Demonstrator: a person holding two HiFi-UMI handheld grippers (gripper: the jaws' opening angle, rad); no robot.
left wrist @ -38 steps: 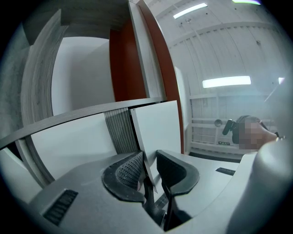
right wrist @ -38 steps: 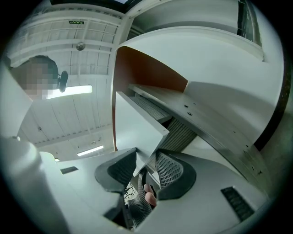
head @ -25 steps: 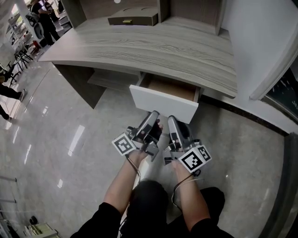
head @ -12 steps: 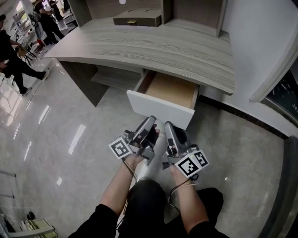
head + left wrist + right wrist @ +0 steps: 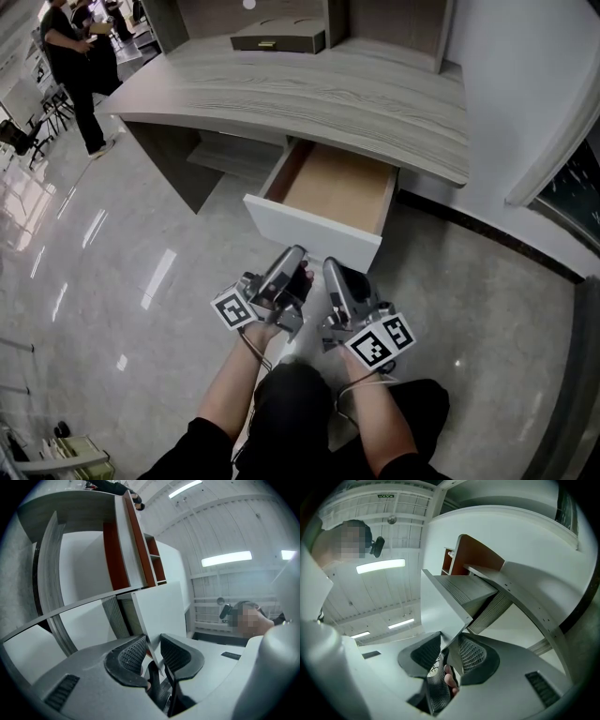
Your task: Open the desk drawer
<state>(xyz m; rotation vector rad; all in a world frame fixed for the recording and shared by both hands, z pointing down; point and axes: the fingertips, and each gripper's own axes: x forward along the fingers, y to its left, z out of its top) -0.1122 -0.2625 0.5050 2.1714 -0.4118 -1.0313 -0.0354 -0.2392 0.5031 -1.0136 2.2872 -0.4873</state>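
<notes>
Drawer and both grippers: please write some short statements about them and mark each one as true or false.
1. The drawer is pulled partly out of the desk. True.
2. Papers lie inside the drawer. False: only its brown bottom shows.
3. The left gripper and the right gripper both have their fingers closed on the drawer's white front. True.
4. The desk top is white. False: it is grey wood grain.

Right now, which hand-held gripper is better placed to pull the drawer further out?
Left, marginally. Both clamp the drawer front, but its edge sits straight in the left hand-held gripper and looks askew in the right hand-held gripper.
</notes>
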